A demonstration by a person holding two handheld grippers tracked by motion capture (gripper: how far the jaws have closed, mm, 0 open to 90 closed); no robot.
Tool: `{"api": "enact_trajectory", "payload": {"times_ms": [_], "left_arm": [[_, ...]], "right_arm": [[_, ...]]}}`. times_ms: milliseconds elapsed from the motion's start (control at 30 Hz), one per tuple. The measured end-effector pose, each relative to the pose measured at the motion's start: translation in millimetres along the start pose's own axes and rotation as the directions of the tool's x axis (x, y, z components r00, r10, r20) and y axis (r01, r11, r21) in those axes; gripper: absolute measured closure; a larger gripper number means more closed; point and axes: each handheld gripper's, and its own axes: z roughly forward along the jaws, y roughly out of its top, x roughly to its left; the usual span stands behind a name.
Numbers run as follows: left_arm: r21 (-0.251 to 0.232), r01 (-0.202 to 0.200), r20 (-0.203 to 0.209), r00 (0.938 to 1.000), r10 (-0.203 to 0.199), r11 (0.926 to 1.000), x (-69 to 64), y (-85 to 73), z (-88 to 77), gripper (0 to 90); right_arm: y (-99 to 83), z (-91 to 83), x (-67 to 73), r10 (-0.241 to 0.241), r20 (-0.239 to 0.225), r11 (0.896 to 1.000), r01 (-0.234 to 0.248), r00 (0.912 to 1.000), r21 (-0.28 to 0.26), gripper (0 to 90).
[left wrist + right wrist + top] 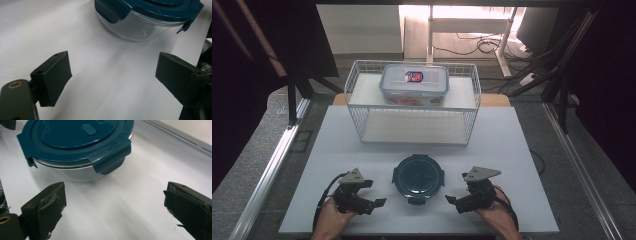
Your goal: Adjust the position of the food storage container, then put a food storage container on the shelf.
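A white table (522, 150) is seen under everything. At its far edge a white wire basket (362, 90) is set, and on the basket's upper shelf a rectangular container (414, 84) with a blue-rimmed clear lid is placed. Nearer the person, at the middle of the table, a round glass container (418, 178) closed with a dark teal clip lid is stood upright, apart from the basket. It is flanked by both tools. The left tool (377, 193) is held just beside the round container with its jaws spread wide and nothing between them. The right tool (454, 193) is likewise held spread apart and empty, near the container's other side.
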Motion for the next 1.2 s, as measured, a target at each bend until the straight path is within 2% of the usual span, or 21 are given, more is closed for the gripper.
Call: {"api": "enact_trajectory", "payload": {"times_ms": [133, 167, 300, 367, 533, 633, 733, 767, 800, 833, 867, 933, 967, 1000, 1067, 1167, 1200], "left_arm": [[-0.011, -0.004, -0.009, 1.0, 0.004, 0.9999, 0.1, 1.2, 0.3, 8.3], [-0.02, -0.014, -0.027, 0.9995, 0.014, 0.9997, -0.1, 1.9, 0.0, 5.8], [-0.037, -0.029, -0.052, 0.9983, 0.027, 0.9989, 0.4, 3.1, 0.5, 2.5], [-0.047, -0.014, -0.053, 0.9985, 0.012, 0.9988, 2.2, 3.7, 3.0, 0.5], [-0.073, -0.016, -0.061, 0.998, 0.012, 0.9972, 4.1, 8.1, 3.2, 0.0], [-0.085, 0.004, -0.032, 0.9994, -0.007, 0.9964, 5.3, 15.6, 2.7, 0.0], [-0.091, 0.012, -0.009, 0.9999, -0.013, 0.9958, 5.1, 24.5, 3.8, 0.2], [-0.087, 0.013, 0.0, 0.9999, -0.013, 0.9961, 3.9, 31.7, 5.8, 0.2], [-0.087, 0.013, 0.0, 0.9999, -0.013, 0.9961, 3.9, 31.7, 5.8, 0.2], [-0.079, 0.009, 0.004, 1.0, -0.009, 0.9968, 3.0, 35.7, 7.5, 0.2], [-0.07, 0.004, 0.003, 1.0, -0.003, 0.9975, 2.1, 38.7, 9.3, 0.2], [-0.053, -0.004, 0.004, 1.0, 0.004, 0.9986, 1.3, 44.6, 13.4, 0.0], [-0.046, 0.001, 0.028, 0.9996, 0.001, 0.999, 2.9, 49.7, 17.4, 0.0], [-0.046, 0.001, 0.028, 0.9996, 0.001, 0.999, 2.9, 49.7, 17.4, 0.0], [-0.048, 0.019, 0.071, 0.9974, -0.015, 0.9987, 5.6, 55.7, 22.3, 0.0], [-0.029, 0.021, 0.131, 0.9913, -0.017, 0.9994, 8.6, 66.2, 34.9, 0.0], [-0.029, 0.021, 0.131, 0.9913, -0.017, 0.9994, 8.6, 66.2, 34.9, 0.0]], "right_arm": [[0.1, -1.5, -1.5, 0.016, 0.002, 1.0, -0.016, 0.9999, -0.008, 3.5], [0.7, -2.2, -1.5, 0.011, 0.003, 1.0, -0.011, 0.9999, -0.017, 3.3], [1.7, -2.9, -1.9, 0.013, 0.009, 1.0, -0.013, 0.9999, -0.028, 2.8], [2.0, -2.9, -2.9, 0.027, 0.007, 0.999, -0.027, 0.9996, -0.031, 2.6], [4.0, -2.3, -3.0, 0.039, -0.003, 0.998, -0.039, 0.9992, -0.051, 2.0], [7.3, -1.5, -0.7, 0.019, 0.008, 0.998, -0.018, 0.9998, -0.053, 1.9], [12.4, 0.5, 1.0, 0.031, 0.001, 0.998, -0.031, 0.9995, -0.048, 1.9], [15.7, 1.9, 1.1, 0.049, -0.005, 0.998, -0.049, 0.9988, -0.046, 1.0], [15.7, 1.9, 1.1, 0.049, -0.005, 0.998, -0.049, 0.9988, -0.046, 1.0], [20.6, 3.8, 0.6, 0.097, -0.018, 0.995, -0.098, 0.9951, -0.036, 0.0], [20.6, 3.8, 0.6, 0.097, -0.018, 0.995, -0.098, 0.9951, -0.036, 0.0], [24.2, 5.2, -1.4, 0.138, -0.053, 0.989, -0.14, 0.989, -0.039, 0.0], [27.5, 8.3, -1.6, 0.139, -0.07, 0.99, -0.14, 0.9878, -0.02, 0.0], [27.5, 8.3, -1.6, 0.139, -0.07, 0.99, -0.14, 0.9878, -0.02, 0.0], [29.9, 11.9, -1.1, 0.14, -0.093, 0.99, -0.141, 0.9858, -0.007, 0.0], [35.3, 20.5, -2.2, 0.156, -0.123, 0.988, -0.152, 0.9801, 0.041, 1.7], [35.3, 20.5, -2.2, 0.156, -0.123, 0.988, -0.152, 0.9801, 0.041, 1.7]]}}
